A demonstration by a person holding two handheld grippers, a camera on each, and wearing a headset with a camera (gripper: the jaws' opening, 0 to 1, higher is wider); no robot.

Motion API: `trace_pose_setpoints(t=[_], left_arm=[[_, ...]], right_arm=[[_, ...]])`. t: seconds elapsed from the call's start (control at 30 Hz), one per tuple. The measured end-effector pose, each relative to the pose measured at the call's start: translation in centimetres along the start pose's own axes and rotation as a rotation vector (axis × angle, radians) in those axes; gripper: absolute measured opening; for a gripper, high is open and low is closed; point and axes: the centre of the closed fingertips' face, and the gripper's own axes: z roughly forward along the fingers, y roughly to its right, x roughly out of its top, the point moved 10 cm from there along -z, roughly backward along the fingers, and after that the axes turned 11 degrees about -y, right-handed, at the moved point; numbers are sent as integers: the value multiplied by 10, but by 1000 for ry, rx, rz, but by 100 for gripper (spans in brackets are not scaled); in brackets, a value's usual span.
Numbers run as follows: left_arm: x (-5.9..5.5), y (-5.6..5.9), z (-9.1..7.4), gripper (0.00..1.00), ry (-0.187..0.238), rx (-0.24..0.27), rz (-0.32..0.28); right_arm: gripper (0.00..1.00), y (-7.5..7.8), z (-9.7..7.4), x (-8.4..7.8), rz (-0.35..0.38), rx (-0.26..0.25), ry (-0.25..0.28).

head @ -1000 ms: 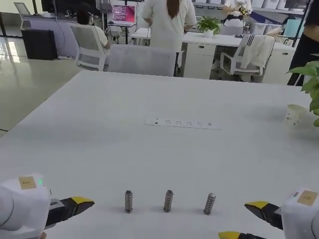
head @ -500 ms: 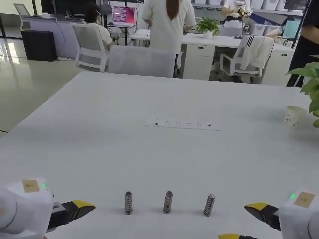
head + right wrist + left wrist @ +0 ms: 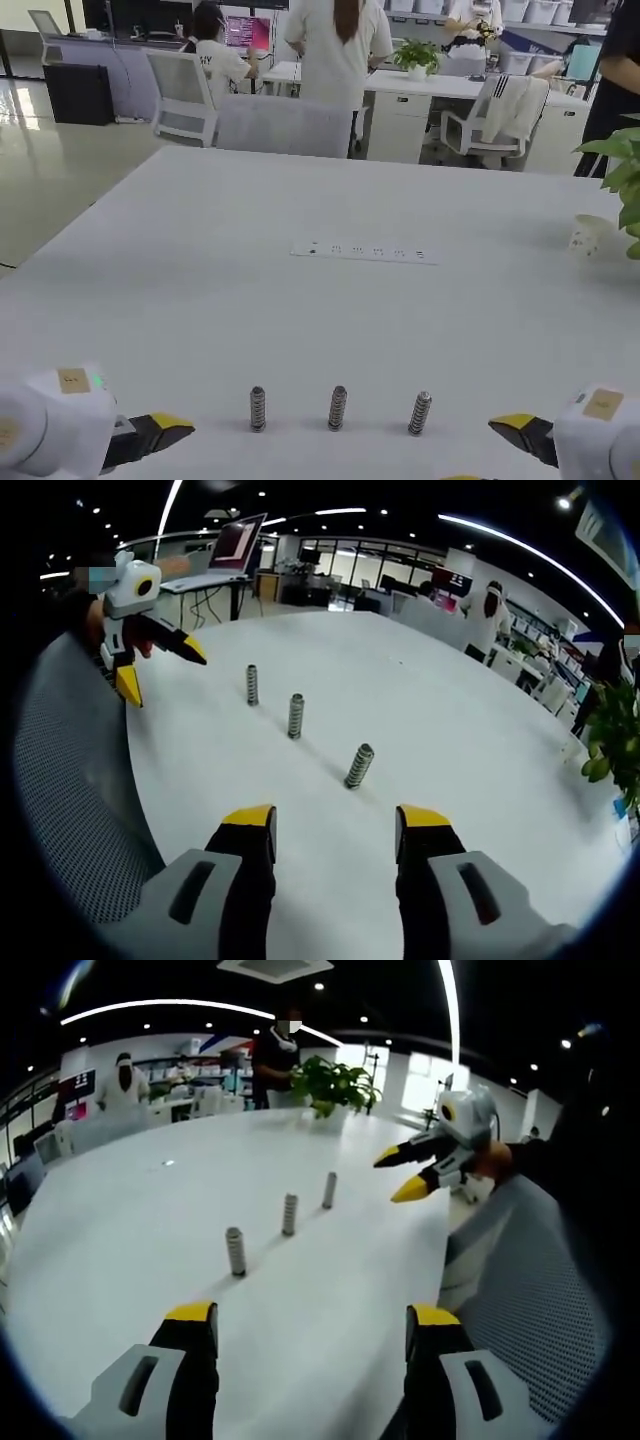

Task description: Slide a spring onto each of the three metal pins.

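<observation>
My left gripper [image 3: 311,1313] hangs low over the white tabletop [image 3: 330,310], its yellow-tipped jaws spread wide with nothing between them; my right gripper [image 3: 337,817] does likewise, jaws apart and empty; between the two, near the table's front edge, three coiled grey metal springs stand in a row, clear of both grippers; the left spring [image 3: 258,409] and the middle spring [image 3: 338,407] stand upright, while the right spring [image 3: 420,412] leans a little; I cannot make out the metal pins themselves, which I take to be hidden inside the coils, since loose springs would hardly stand on end like this; by that reading all three pins already carry a spring and the sliding is done; what may be left, I judge, is only to check that the leaning one is fully seated
</observation>
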Motion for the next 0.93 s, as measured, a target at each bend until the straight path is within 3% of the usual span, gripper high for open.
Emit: trace_pose_setpoints(t=[0.47,0.93], left_arm=[[1,5,2,71,-23,-17,22],[6,8,-2,71,-13,3,53]], right_arm=[[45,0,-1,0,-13,0,-10],[45,-3,-7,3,-91,-36,-20]])
